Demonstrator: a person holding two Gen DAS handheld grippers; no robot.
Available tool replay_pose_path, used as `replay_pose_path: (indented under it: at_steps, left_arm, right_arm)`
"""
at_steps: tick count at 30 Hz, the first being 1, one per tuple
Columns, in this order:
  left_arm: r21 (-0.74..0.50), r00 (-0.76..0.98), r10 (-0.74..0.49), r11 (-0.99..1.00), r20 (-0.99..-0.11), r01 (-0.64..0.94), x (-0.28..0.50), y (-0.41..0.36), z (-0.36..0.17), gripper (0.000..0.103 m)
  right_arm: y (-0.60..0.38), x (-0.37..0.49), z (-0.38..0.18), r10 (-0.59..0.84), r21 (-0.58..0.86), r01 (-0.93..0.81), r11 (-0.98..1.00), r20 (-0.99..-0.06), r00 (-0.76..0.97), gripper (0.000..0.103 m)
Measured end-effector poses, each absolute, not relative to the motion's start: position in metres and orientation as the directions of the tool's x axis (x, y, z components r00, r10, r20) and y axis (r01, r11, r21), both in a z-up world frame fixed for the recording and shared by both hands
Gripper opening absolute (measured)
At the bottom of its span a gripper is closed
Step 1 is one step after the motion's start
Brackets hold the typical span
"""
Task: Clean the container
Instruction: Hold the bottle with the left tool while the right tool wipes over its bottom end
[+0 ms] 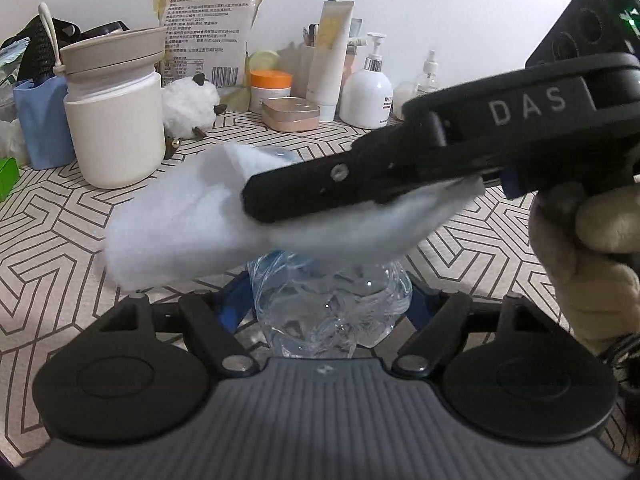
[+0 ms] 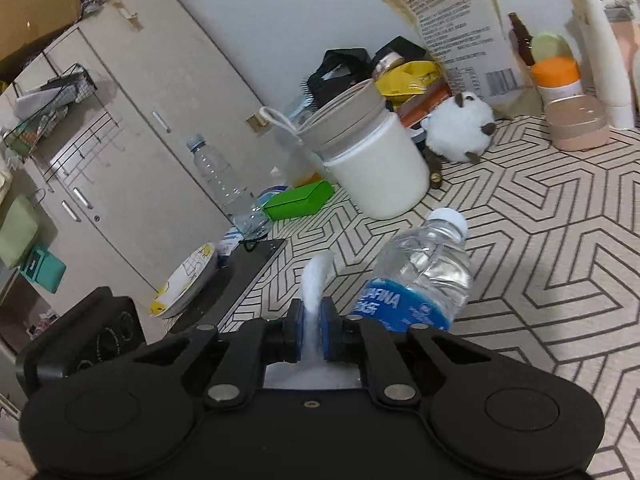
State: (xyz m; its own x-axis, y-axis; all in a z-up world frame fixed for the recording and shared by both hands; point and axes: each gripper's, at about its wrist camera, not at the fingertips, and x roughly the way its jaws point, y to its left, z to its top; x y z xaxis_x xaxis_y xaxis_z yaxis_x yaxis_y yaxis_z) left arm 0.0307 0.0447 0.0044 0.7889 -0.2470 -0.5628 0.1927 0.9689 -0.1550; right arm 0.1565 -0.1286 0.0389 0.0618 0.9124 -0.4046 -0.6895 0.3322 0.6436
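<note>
A clear plastic water bottle [image 1: 328, 304] with a blue label is held between the fingers of my left gripper [image 1: 332, 296], which is shut on its lower body. In the right wrist view the bottle [image 2: 420, 276] tilts up to the right, with its white cap at the top. My right gripper [image 2: 312, 320] is shut on a white cloth [image 2: 314, 280]. In the left wrist view the right gripper [image 1: 304, 196] reaches in from the right and holds the cloth [image 1: 192, 216] over the bottle, hiding the bottle's upper part.
A cream lidded jar [image 1: 116, 120] stands at the left on the patterned tablecloth [image 1: 60, 240]. A fluffy sheep toy [image 1: 190, 106], a pink tin [image 1: 291, 114], a pump bottle [image 1: 366, 96], tubes and a food bag line the back wall. A green box [image 2: 298, 200], a second bottle [image 2: 224, 188] and a plate [image 2: 186, 280] lie left.
</note>
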Motion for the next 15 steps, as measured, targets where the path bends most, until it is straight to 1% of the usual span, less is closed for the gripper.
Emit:
replay_pose_path:
  at_steps: [7, 11, 12, 15]
  left_arm:
    - [-0.174, 0.777, -0.260, 0.965, -0.573, 0.195, 0.032, 0.046, 0.004, 0.077]
    - [-0.187, 0.772, -0.261, 0.965, -0.579, 0.186, 0.033, 0.048, 0.003, 0.088]
    - [-0.188, 0.771, -0.260, 0.965, -0.581, 0.184, 0.033, 0.048, 0.003, 0.090]
    - [-0.181, 0.770, -0.257, 0.966, -0.584, 0.185, 0.033, 0.047, 0.003, 0.090]
  right_arm:
    - [-0.139, 0.163, 0.037, 0.914, 0.660, -0.664, 0.351, -0.395, 0.090, 0.004]
    - [-0.141, 0.163, 0.037, 0.912, 0.655, -0.666, 0.357, -0.397, 0.099, 0.004]
    - [-0.142, 0.163, 0.038, 0.910, 0.649, -0.667, 0.365, -0.400, 0.109, 0.004]
    - [-0.146, 0.164, 0.039, 0.902, 0.632, -0.670, 0.390, -0.409, 0.139, 0.004]
